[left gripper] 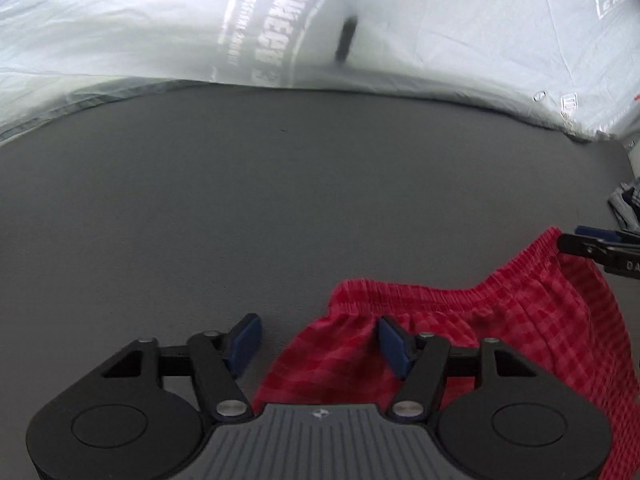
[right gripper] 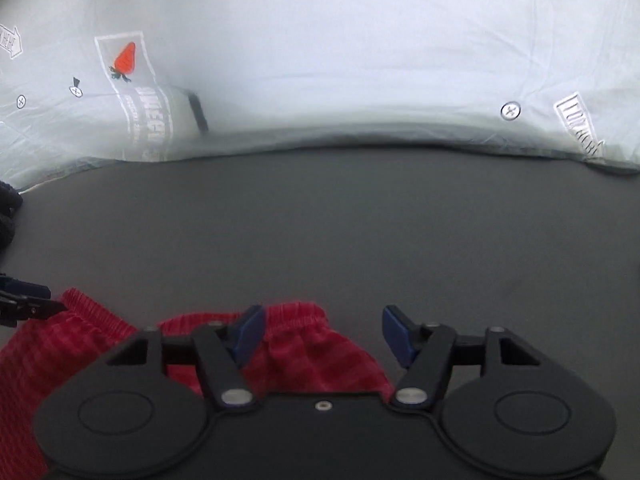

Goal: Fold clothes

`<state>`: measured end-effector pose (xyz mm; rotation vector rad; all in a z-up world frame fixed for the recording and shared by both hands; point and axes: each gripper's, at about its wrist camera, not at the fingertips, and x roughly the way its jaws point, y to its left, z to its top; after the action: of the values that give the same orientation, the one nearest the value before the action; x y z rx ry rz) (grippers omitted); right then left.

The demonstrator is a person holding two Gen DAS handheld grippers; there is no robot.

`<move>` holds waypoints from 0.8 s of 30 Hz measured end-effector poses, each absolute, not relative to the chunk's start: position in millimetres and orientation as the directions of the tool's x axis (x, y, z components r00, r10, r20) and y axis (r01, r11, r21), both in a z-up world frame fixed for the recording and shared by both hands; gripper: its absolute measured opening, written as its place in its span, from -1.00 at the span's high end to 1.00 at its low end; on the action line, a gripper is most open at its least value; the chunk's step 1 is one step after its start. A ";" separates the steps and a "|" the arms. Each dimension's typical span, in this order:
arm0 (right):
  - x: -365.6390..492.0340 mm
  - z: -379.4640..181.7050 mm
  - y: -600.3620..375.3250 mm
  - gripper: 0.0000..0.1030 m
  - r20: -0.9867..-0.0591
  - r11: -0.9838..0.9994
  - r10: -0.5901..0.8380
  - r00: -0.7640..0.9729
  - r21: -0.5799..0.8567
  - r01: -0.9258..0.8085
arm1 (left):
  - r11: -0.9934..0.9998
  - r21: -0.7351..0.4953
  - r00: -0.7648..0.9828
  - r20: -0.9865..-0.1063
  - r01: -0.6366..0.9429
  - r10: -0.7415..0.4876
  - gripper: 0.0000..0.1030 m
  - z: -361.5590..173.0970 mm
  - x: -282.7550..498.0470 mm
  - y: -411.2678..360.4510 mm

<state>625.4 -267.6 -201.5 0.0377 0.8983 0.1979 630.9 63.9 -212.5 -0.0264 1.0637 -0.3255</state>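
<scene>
Red checked shorts (left gripper: 460, 340) lie on the dark grey table, elastic waistband away from me. My left gripper (left gripper: 320, 346) is open over the shorts' left waistband corner, its right pad over the cloth and its left pad over bare table. In the right wrist view the shorts (right gripper: 312, 340) lie under my open right gripper (right gripper: 324, 334), which is over their right waistband corner. The right gripper also shows at the left wrist view's right edge (left gripper: 600, 248), by the raised waistband end. The left gripper shows at the right wrist view's left edge (right gripper: 24, 300).
The dark grey table (left gripper: 280, 208) stretches ahead. A pale printed sheet (left gripper: 440, 40) hangs behind its far edge, also in the right wrist view (right gripper: 360, 60). A small grey garment (left gripper: 626, 208) lies at the table's right edge.
</scene>
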 end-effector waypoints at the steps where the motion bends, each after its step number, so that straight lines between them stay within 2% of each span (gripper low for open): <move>1: 626.4 -207.3 -269.2 -0.08 -0.779 0.976 0.211 0.591 0.137 -0.169 | 0.947 -0.187 0.429 -0.856 0.262 -0.288 -0.20 -213.7 629.8 61.9; 2: 627.4 -213.1 -270.8 -0.05 -0.783 0.970 0.235 0.575 0.158 -0.182 | 0.951 -0.174 0.446 -0.851 0.258 -0.276 -0.04 -213.6 626.9 60.7; 3: 624.9 -215.1 -271.6 0.07 -0.774 0.964 0.257 0.579 0.163 -0.210 | 0.958 -0.154 0.461 -0.851 0.240 -0.252 0.48 -214.1 624.7 60.8; 4: 622.0 -214.5 -272.4 0.66 -0.765 0.956 0.280 0.579 0.171 -0.236 | 0.967 -0.142 0.471 -0.852 0.210 -0.227 0.88 -214.1 624.0 62.7; 5: 619.2 -213.5 -273.3 0.82 -0.759 0.948 0.305 0.576 0.183 -0.260 | 0.972 -0.160 0.476 -0.850 0.174 -0.225 0.88 -212.8 624.0 65.3; 7: 609.2 -202.7 -273.2 0.87 -0.712 0.943 0.320 0.625 0.174 -0.285 | 0.980 -0.154 0.533 -0.823 0.126 -0.198 0.90 -204.5 619.1 66.7; 9: 601.3 -189.6 -268.4 0.87 -0.649 0.941 0.319 0.690 0.127 -0.315 | 0.989 0.005 0.650 -0.755 0.145 -0.091 0.90 -188.4 605.6 54.1; 11: 599.1 -184.5 -255.4 0.87 -0.617 0.939 0.293 0.730 0.043 -0.341 | 0.954 0.241 0.754 -0.657 0.179 0.024 0.89 -185.8 591.0 31.0; 12: 599.6 -185.2 -245.8 0.86 -0.608 0.936 0.269 0.747 -0.016 -0.350 | 0.930 0.314 0.769 -0.636 0.191 0.057 0.88 -191.5 589.7 21.1; 13: 604.3 -191.0 -237.7 0.84 -0.618 0.935 0.239 0.749 -0.060 -0.348 | 0.916 0.352 0.767 -0.637 0.194 0.082 0.79 -199.5 591.3 14.5; 16: 621.4 -212.3 -221.7 0.67 -0.688 0.930 0.137 0.713 -0.157 -0.331 | 0.910 0.376 0.710 -0.689 0.174 0.148 0.62 -220.8 599.9 7.4; 17: 623.7 -214.7 -218.5 0.42 -0.709 0.925 0.100 0.698 -0.192 -0.328 | 0.912 0.375 0.688 -0.706 0.166 0.166 0.56 -222.2 601.0 7.5; 18: 618.3 -208.0 -220.2 0.25 -0.700 0.926 0.082 0.709 -0.209 -0.313 | 0.924 0.354 0.688 -0.707 0.144 0.164 0.39 -215.1 597.1 11.7; 19: 610.2 -198.2 -223.8 -0.21 -0.680 0.930 0.069 0.730 -0.220 -0.293 | 0.939 0.324 0.704 -0.694 0.120 0.150 0.14 -206.5 590.2 16.9; 20: 600.8 -187.4 -231.9 -0.68 -0.663 0.940 0.071 0.745 -0.205 -0.271 | 0.958 0.275 0.727 -0.674 0.084 0.130 -0.01 -195.7 578.8 24.6; 21: 588.0 -176.3 -243.5 -0.76 -0.646 0.954 0.080 0.759 -0.170 -0.245 | 0.972 0.229 0.737 -0.666 0.049 0.119 -0.30 -186.3 568.4 31.9; 22: 574.1 -167.8 -255.4 -0.77 -0.638 0.967 0.088 0.765 -0.131 -0.220 | 0.982 0.185 0.737 -0.667 0.023 0.109 -0.40 -179.1 557.4 39.2; 24: 541.6 -161.5 -275.4 -0.77 -0.651 0.983 0.074 0.756 -0.082 -0.167 | 0.995 0.104 0.725 -0.685 -0.002 0.073 -0.40 -167.3 527.6 52.0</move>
<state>541.6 -275.4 -161.5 -0.1377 0.7027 0.1315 527.6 52.0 -167.3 0.0984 0.7593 0.0411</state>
